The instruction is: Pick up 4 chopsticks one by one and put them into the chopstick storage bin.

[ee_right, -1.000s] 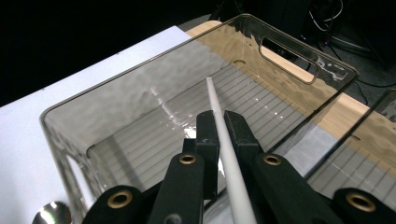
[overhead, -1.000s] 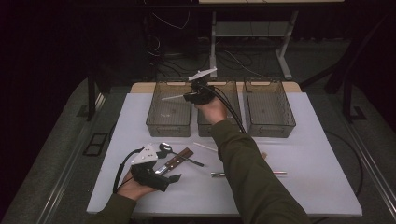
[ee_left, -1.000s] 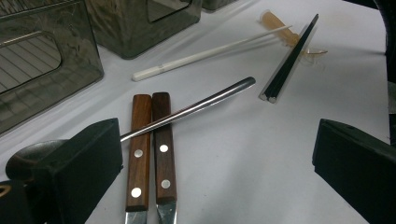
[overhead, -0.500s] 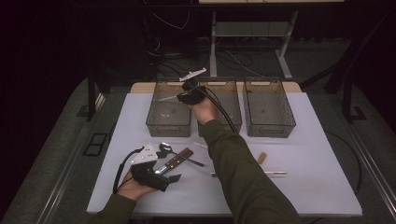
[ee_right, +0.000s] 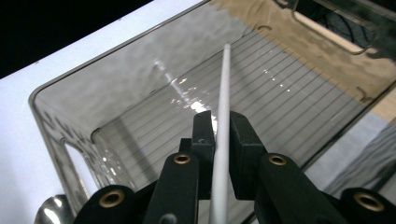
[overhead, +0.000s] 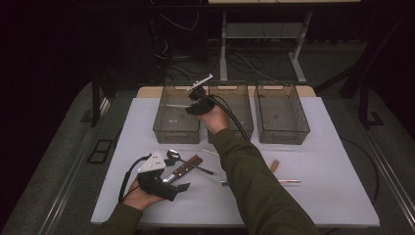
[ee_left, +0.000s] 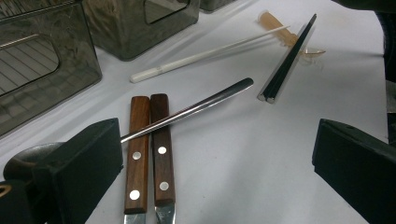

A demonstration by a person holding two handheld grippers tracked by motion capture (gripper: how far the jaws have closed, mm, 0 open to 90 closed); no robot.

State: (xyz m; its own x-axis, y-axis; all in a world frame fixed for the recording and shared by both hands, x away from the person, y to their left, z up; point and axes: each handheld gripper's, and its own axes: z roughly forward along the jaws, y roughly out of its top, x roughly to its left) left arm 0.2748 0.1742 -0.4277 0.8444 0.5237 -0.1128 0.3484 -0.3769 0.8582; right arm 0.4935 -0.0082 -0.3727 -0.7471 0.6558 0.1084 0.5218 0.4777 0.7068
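My right gripper [overhead: 192,104] hovers over the left grey bin [overhead: 161,131], shut on a thin white chopstick [overhead: 176,105]. In the right gripper view the chopstick [ee_right: 225,79] runs between the two pads of that gripper [ee_right: 219,123] and points into the bin [ee_right: 56,93]; the jaws have just been opening slightly, with the stick still between them. My left gripper [overhead: 179,180] rests open on the white table near the front left. Between its wide jaws [ee_left: 217,135] lie a spoon [ee_left: 187,111] and two wooden-handled knives [ee_left: 149,154].
A middle bin [overhead: 246,128] and a right bin [overhead: 284,133] stand beside the left one. Another white chopstick [ee_left: 205,56], a black pair of chopsticks [ee_left: 287,60] and an amber piece [ee_left: 275,23] lie on the table [overhead: 333,196].
My right hand has carried the white chopstick a little to the left and down, from the middle bin's edge to over the left bin. The left hand has stayed put.
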